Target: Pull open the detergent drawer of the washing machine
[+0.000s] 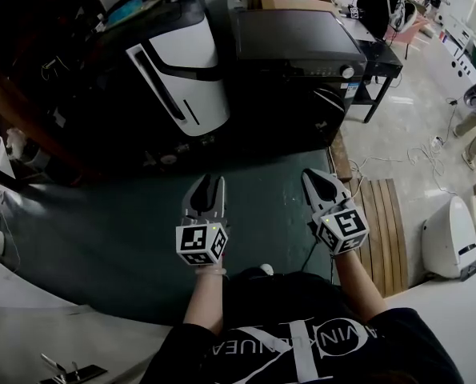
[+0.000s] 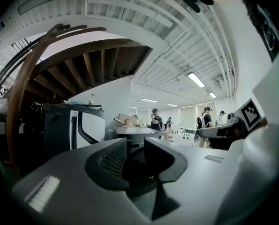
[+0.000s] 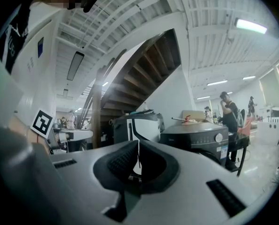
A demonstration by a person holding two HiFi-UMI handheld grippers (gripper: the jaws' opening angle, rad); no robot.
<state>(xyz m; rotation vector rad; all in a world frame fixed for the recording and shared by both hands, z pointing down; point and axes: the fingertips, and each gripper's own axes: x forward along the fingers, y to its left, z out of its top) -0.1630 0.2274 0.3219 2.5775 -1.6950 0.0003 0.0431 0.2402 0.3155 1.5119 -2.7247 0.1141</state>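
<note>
Left gripper (image 1: 209, 181) gapes empty, ribbed pads (image 2: 112, 157) apart; right gripper (image 1: 312, 174) pinched shut before boxy washing machine (image 1: 302, 38)

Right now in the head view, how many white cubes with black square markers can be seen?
2. One white marker cube sits on the left gripper, the other on the right gripper; none seems hidden.

Washer (image 1: 298, 34) stands R of another appliance (image 1: 182, 74), behind mat (image 1: 118, 230).
</note>
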